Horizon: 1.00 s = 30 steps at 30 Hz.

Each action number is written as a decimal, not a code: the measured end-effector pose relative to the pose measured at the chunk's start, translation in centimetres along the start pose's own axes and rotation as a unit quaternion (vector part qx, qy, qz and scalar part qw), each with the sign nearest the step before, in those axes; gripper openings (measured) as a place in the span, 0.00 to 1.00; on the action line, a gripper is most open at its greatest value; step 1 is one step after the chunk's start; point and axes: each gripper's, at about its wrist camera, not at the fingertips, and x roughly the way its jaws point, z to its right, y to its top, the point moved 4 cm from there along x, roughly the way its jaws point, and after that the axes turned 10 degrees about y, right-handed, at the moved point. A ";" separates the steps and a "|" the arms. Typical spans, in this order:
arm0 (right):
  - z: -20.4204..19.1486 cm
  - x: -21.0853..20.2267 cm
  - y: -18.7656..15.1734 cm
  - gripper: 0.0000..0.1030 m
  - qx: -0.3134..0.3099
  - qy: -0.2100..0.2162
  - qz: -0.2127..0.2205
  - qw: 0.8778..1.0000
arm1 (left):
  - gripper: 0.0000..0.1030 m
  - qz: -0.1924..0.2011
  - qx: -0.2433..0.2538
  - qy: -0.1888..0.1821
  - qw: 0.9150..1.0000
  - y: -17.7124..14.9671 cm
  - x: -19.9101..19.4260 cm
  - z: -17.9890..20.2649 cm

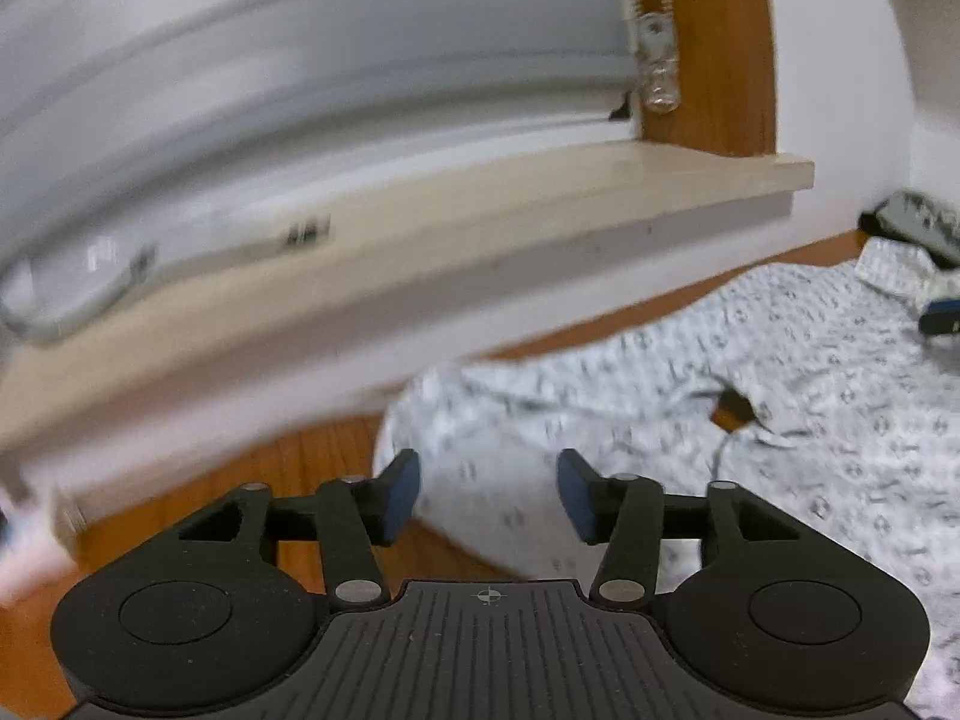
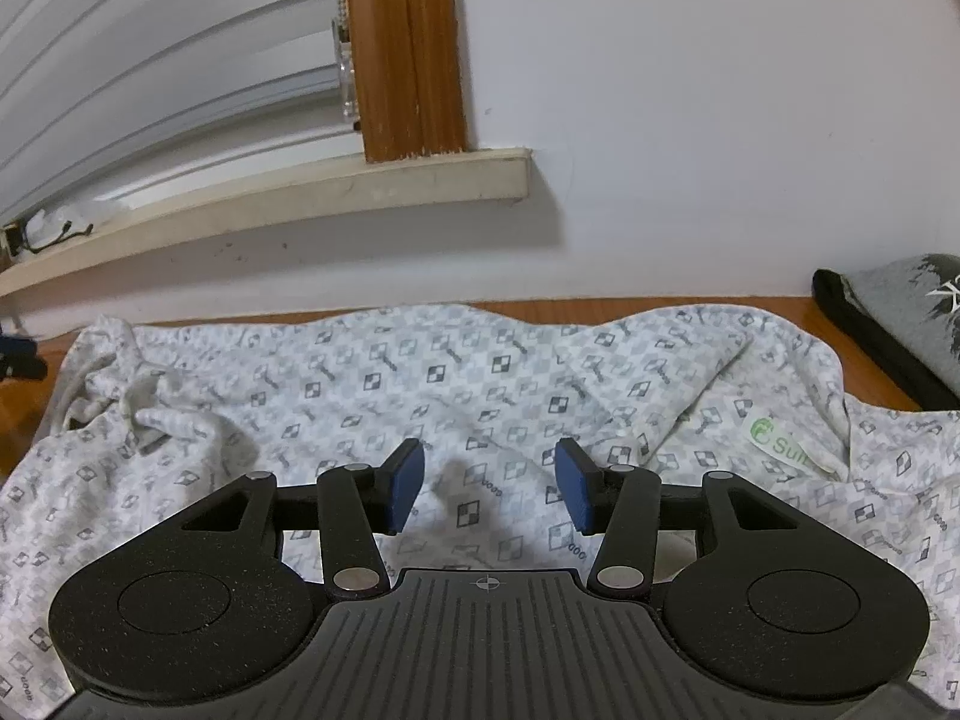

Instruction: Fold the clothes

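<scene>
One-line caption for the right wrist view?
Open right hand-held gripper above patterned garment spread on wooden surface below a windowsill.

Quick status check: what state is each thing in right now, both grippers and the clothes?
left gripper: open, nothing between the pads, over the garment's edge.
right gripper: open, empty, above the cloth.
patterned garment: spread on the wooden surface, wrinkled, bunched at its left end, not yet folded.
grey and black garment: lying apart at the far right.

A cream sill [image 2: 336, 192] juts from a white wall [image 2: 690, 120]. Above the sill hang white blinds [image 2: 168, 60], edged on their right by a brown wooden frame [image 2: 408, 48]. Below the sill lies the brown wooden bench [image 2: 600, 304].
</scene>
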 end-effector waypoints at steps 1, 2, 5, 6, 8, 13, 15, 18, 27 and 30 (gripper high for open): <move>0.0 0.0 0.0 0.47 0.000 0.000 0.000 1.000 | 0.61 -0.006 -0.010 -0.010 1.000 -0.3 0.3 -0.1; 0.0 0.0 0.0 0.47 0.000 0.000 0.000 1.000 | 0.63 -0.013 -0.020 -0.020 1.000 -0.6 0.6 -0.1; 0.0 -0.1 0.0 0.47 0.001 -0.001 0.001 1.000 | 0.66 -0.025 -0.027 -0.026 0.999 -1.0 1.5 0.2; 0.0 -0.1 0.0 0.48 0.001 -0.001 0.001 1.000 | 0.66 -0.029 -0.030 -0.028 0.999 -1.1 1.8 0.3; 0.0 0.0 0.0 0.48 0.001 -0.001 0.000 1.000 | 0.66 -0.033 -0.031 -0.031 0.998 -1.3 2.3 0.6; 0.0 0.0 0.0 0.48 0.001 -0.001 0.000 1.000 | 0.63 -0.030 -0.019 -0.027 0.999 -1.8 2.9 1.0; 0.1 0.0 0.0 0.47 0.002 -0.001 0.000 1.000 | 0.47 -0.026 -0.012 -0.031 0.999 -1.7 2.8 1.0; 0.1 0.0 0.0 0.47 0.002 0.000 0.001 1.000 | 0.07 -0.013 0.021 -0.018 1.000 -1.3 2.5 1.3; 0.1 -0.2 0.0 0.47 0.002 0.001 0.001 1.000 | 0.12 0.095 0.087 0.138 0.982 5.6 -1.8 -1.9; 0.1 -0.2 0.0 0.47 0.003 0.001 0.000 1.000 | 0.35 0.101 0.082 0.133 0.983 6.0 -2.9 -1.0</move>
